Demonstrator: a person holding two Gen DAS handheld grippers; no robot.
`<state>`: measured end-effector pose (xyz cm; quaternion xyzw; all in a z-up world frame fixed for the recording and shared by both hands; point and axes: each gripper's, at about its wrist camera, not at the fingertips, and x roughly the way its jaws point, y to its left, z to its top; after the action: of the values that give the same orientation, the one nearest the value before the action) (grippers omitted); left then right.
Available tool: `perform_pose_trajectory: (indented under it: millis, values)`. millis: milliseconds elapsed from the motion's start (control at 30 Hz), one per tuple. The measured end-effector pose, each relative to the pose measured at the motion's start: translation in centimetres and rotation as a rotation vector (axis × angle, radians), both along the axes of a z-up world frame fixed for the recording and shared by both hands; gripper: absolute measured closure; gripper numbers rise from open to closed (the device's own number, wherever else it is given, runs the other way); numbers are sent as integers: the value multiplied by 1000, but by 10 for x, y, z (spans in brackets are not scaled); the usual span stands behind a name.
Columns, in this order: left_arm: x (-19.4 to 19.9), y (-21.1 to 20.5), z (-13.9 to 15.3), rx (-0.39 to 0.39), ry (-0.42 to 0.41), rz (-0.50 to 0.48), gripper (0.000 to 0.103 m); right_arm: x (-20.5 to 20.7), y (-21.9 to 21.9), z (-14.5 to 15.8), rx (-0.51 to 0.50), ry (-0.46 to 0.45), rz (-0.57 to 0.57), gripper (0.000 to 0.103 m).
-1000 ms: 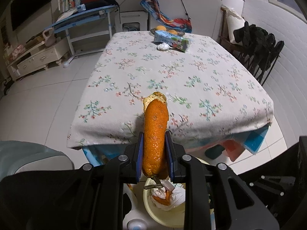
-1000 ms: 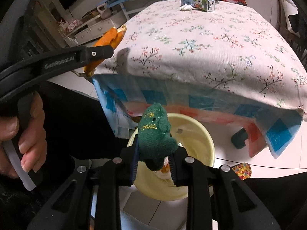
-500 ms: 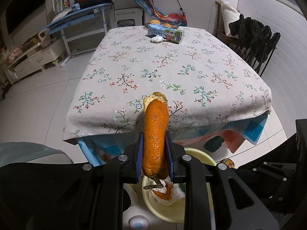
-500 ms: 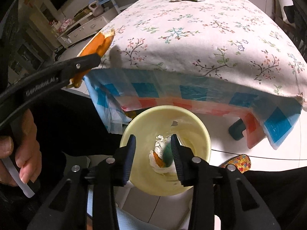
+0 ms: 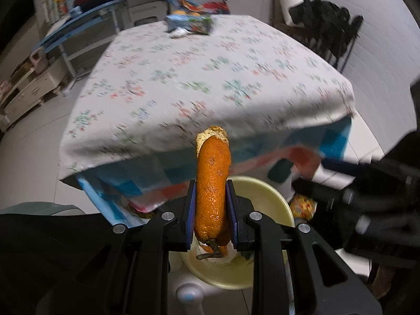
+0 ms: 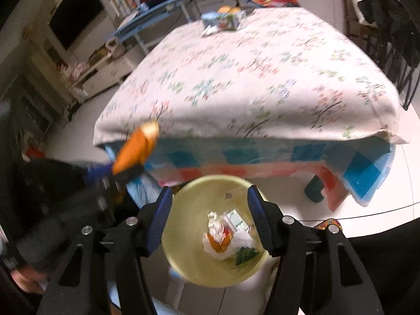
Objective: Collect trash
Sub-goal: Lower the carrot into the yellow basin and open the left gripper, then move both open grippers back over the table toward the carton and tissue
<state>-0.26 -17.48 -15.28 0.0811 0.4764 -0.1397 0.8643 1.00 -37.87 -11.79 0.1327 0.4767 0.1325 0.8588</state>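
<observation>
1. Left wrist view: the left gripper clamps an orange peel above the near rim of the yellow bin, beside the bench.
2. Right wrist view: the right gripper, jaws opening and empty, hangs over the bin; discarded trash lies inside.
3. Judged next: centre the peel over the bin, then release.

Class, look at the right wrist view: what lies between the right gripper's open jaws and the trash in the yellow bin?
Nothing: the right gripper hangs empty above the trash in the yellow bin.

Left gripper clamped, angled downward; right gripper opening, nothing between.
</observation>
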Motion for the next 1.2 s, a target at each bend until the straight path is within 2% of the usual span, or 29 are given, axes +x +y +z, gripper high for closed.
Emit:
perform_pose_trajectory:
  millis: [233,333,400,500,767,1000,1200]
  values:
    - [-6,-7,-17,25,74,-42,80,-1,-28,9,59,-59,-139,37]
    - [-6,-3,-17,29,74,-29,74,-3,-34,9,77,-64,-171,36]
    - [-5,-2,-16,25,70,-17,65,0,-36,9,77,-63,-171,35]
    - [-4,-2,-16,23,63,-16,62,-1,-36,8,75,-63,-164,35]
    - [-6,-1,-6,28,-3,2,48,-1,-33,8,63,-63,-159,34]
    - [0,12,17,-3,-121,96,37,1,-27,13,44,-86,-142,33]
    - [25,32,37,-61,-150,184,36,14,-19,21,42,-115,-111,31]
